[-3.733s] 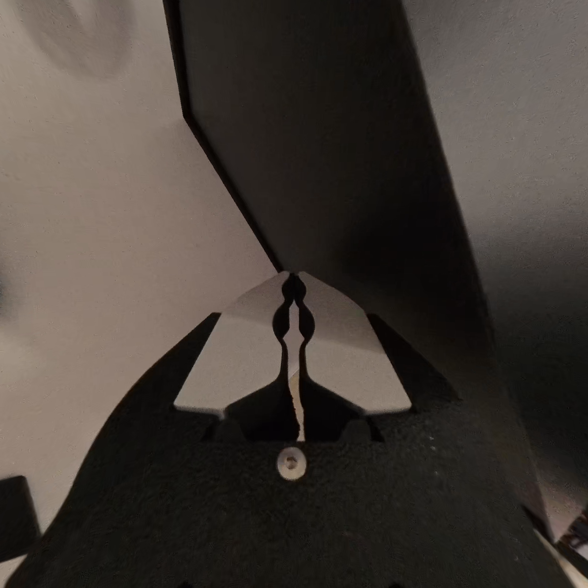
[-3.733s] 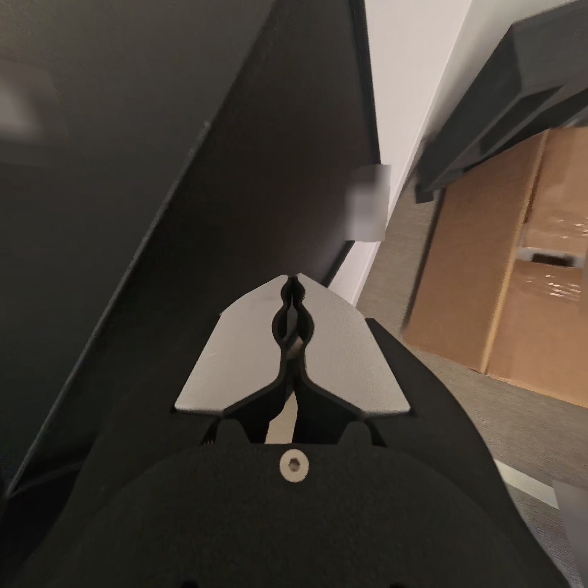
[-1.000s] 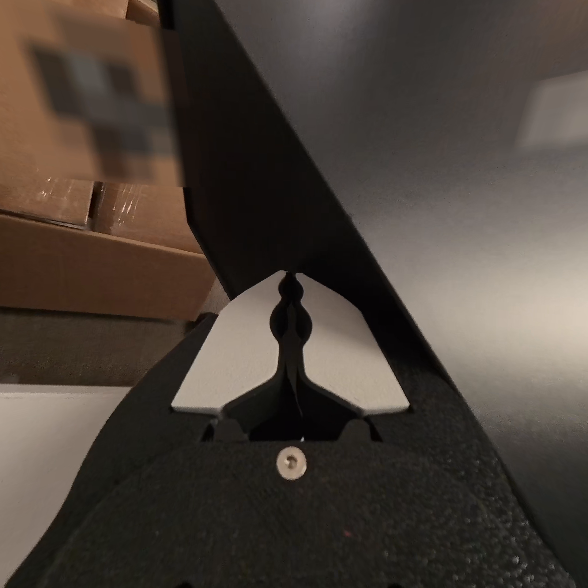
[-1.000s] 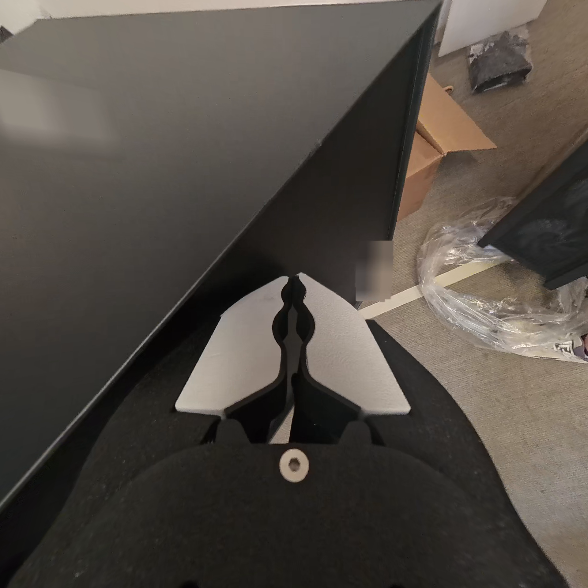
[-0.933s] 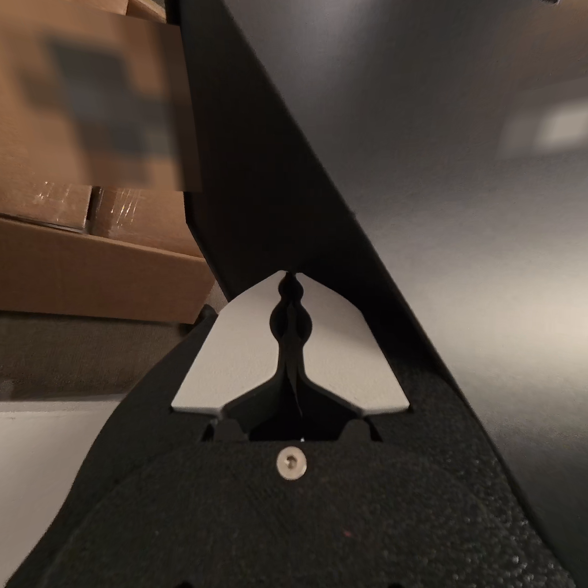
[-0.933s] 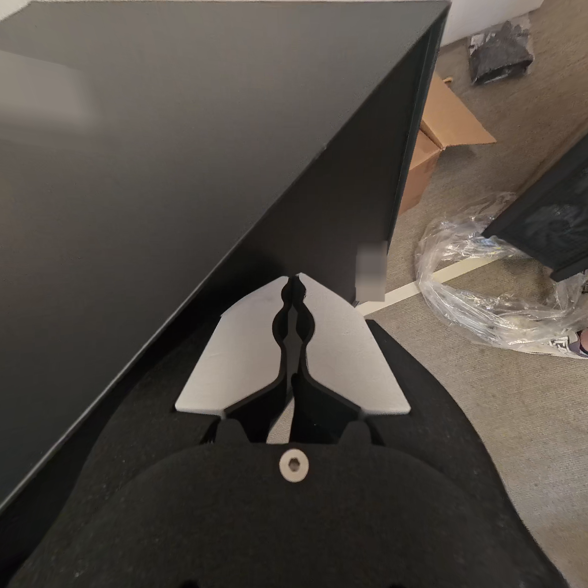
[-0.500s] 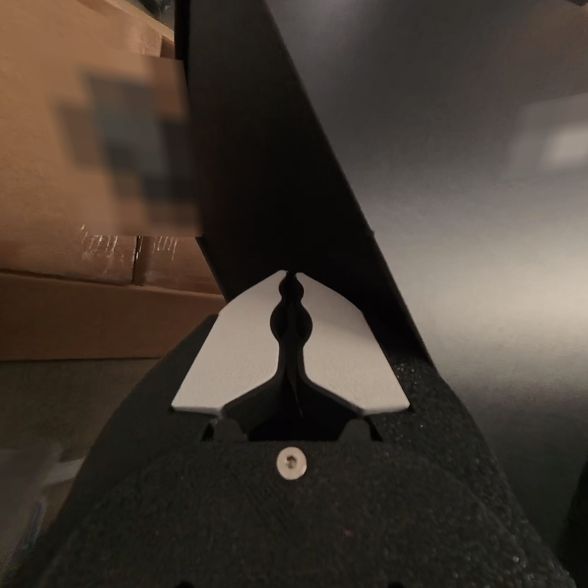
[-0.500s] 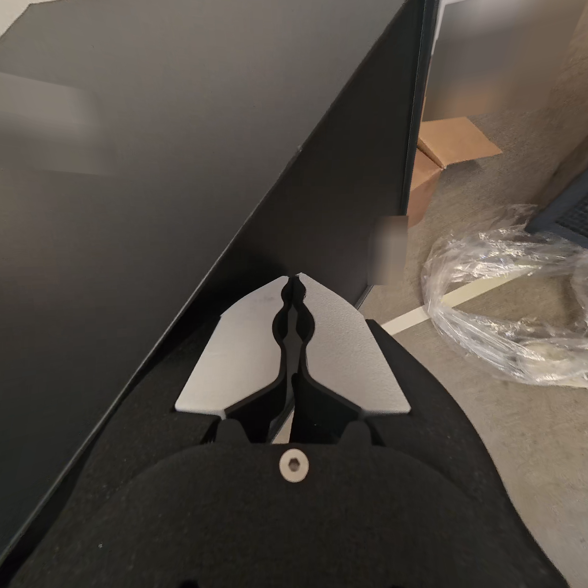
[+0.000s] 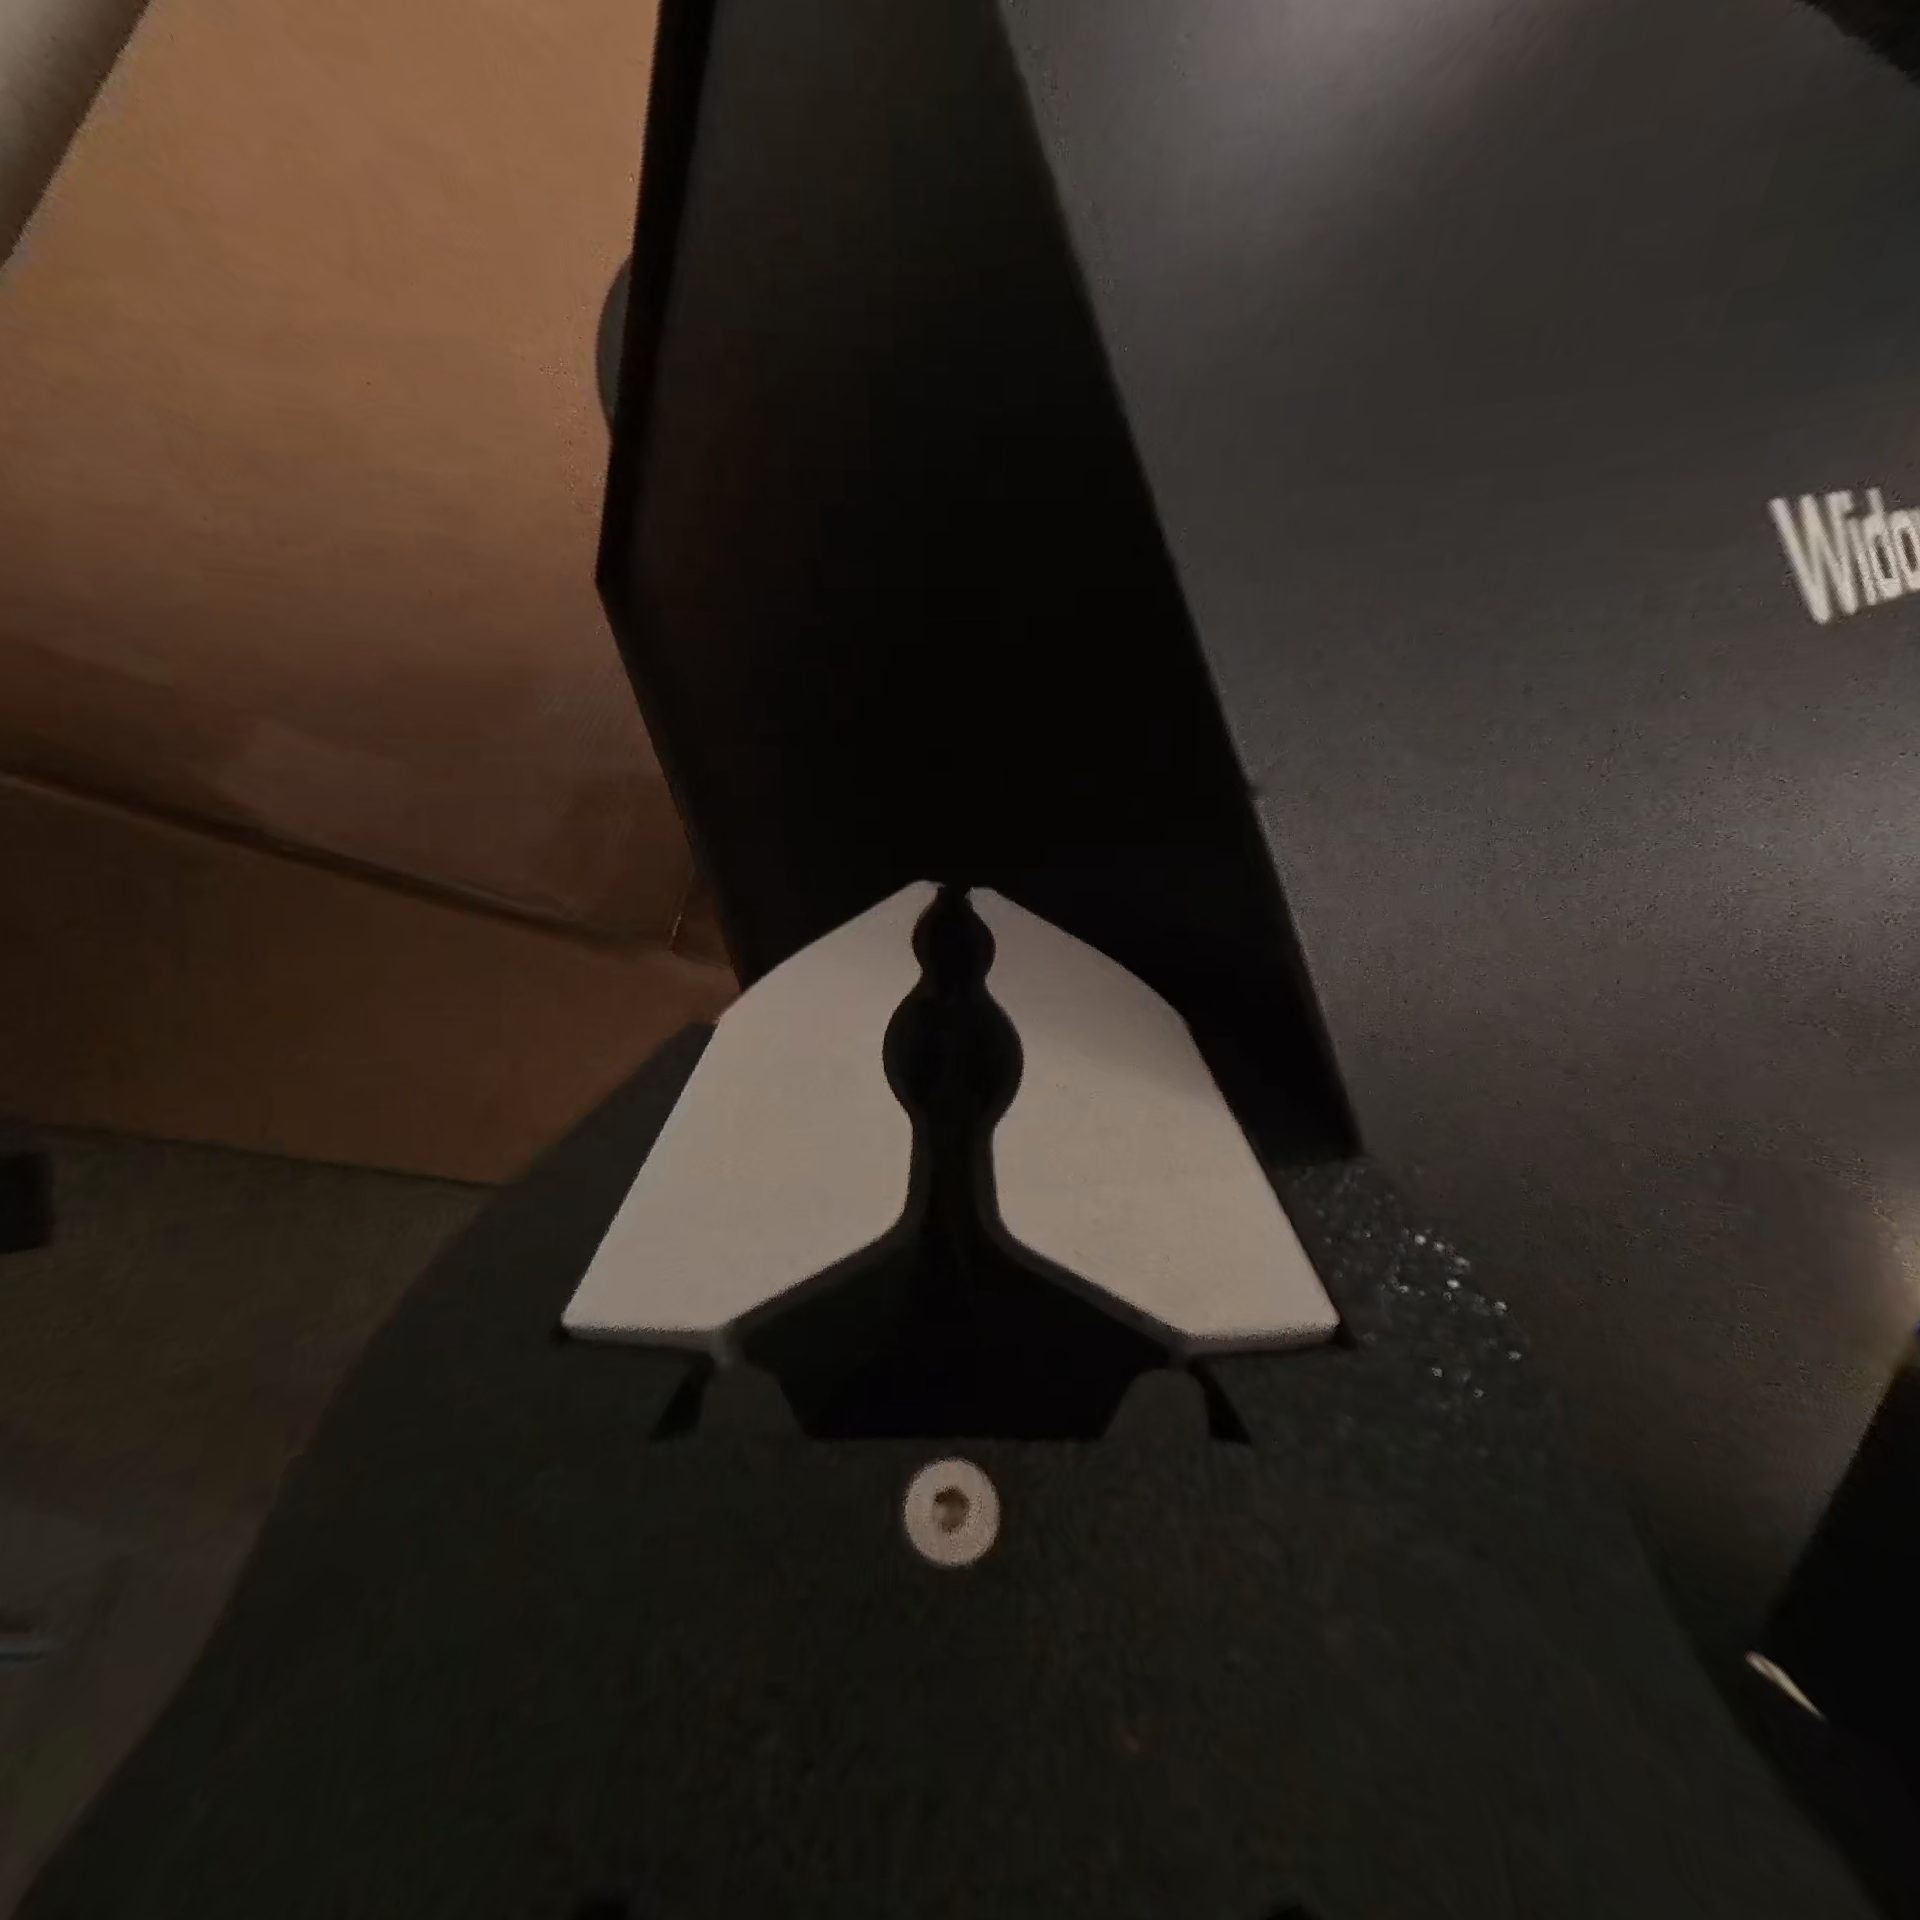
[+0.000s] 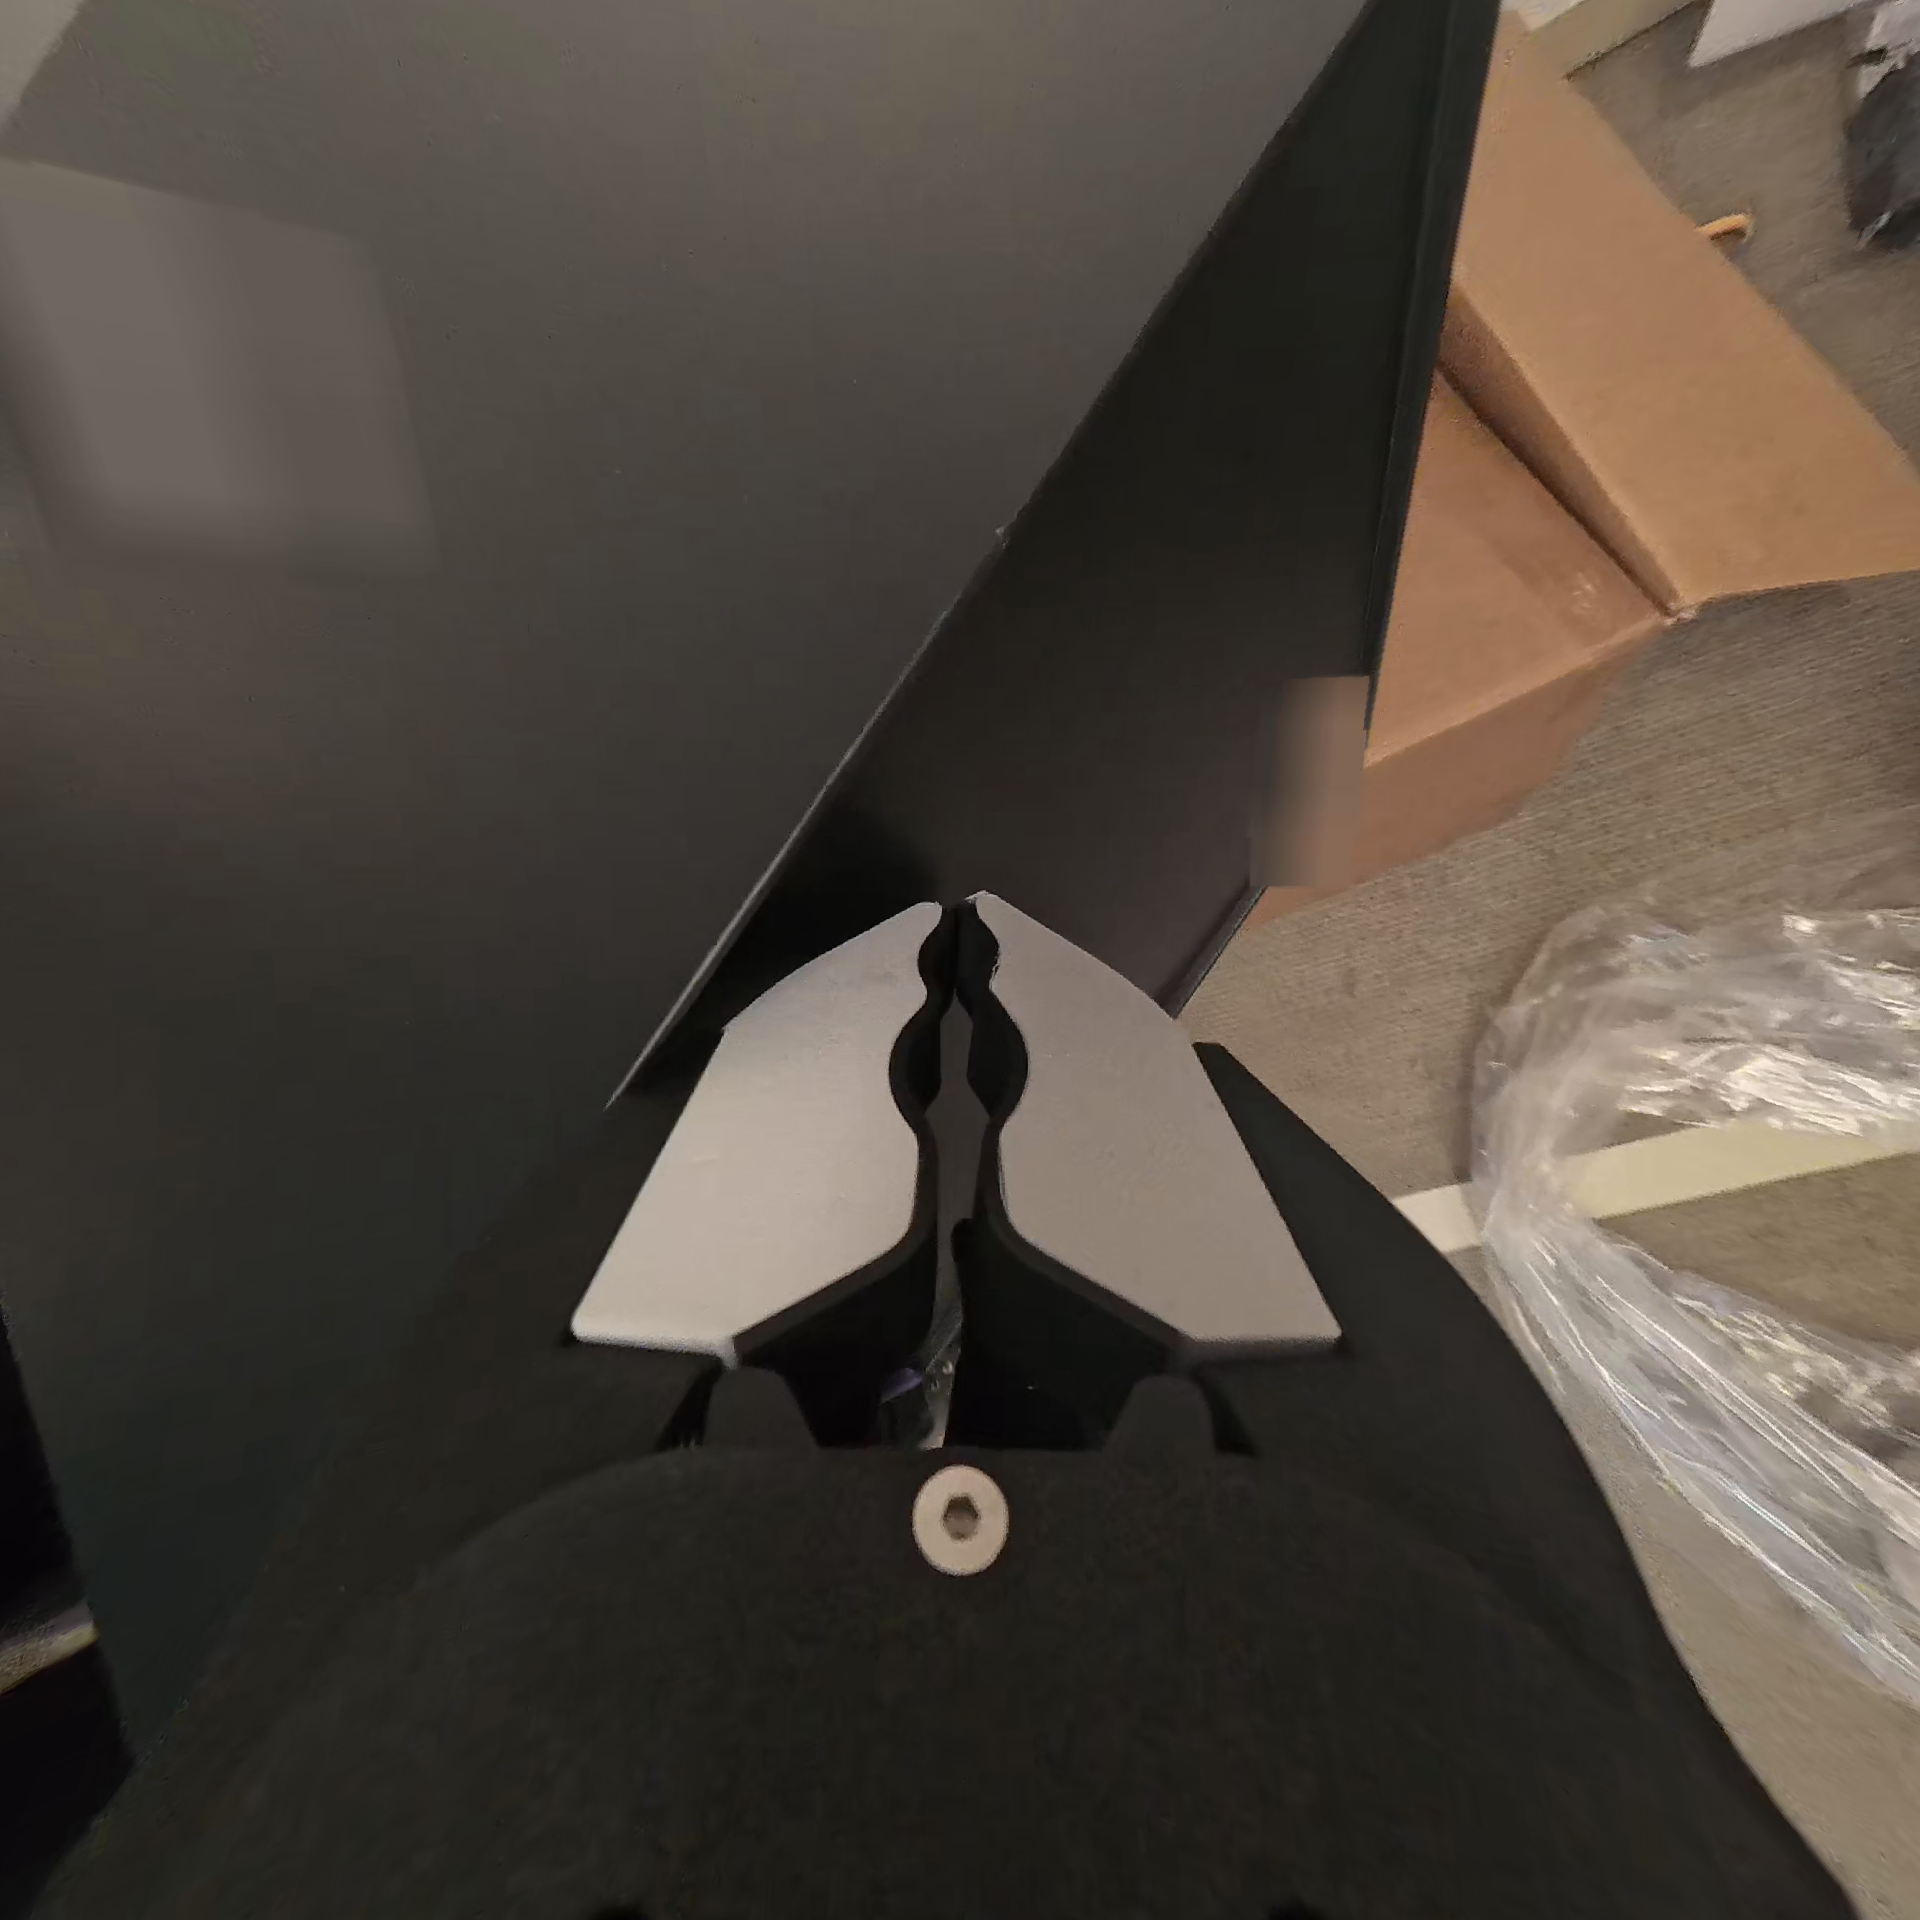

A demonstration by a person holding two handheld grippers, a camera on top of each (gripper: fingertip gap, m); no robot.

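Left gripper [image 9: 954, 891]: fingers closed tip to tip, nothing visible between them, tips pressed up against the dark side face of a big black box [image 9: 1507, 436]. Whether they pinch an edge of it I can't tell, contact point is hidden behind the tips. Box has a broad matte top face with pale lettering near the right edge of the left wrist view. Brown cardboard carton [image 9: 312, 520] sits just beside the box on its left, over grey carpet [image 9: 208, 1299]. Right gripper [image 10: 958, 902]: also closed, only a hairline slit between the fingers, tips against the opposite side wall of the same black box [image 10: 623, 468], just below its top edge. Nothing seen gripped; can't confirm a pinch here either. In the right wrist view, two more cardboard boxes [image 10: 1621, 343] stand beyond the far corner of the black box, on carpet [image 10: 1382, 987]. Crumpled clear plastic wrap [image 10: 1714, 1164] lies on the floor to the right of this gripper, partly over a pale strip [image 10: 1662, 1174] on the carpet. A blurred patch sits on the box's side wall near its corner.
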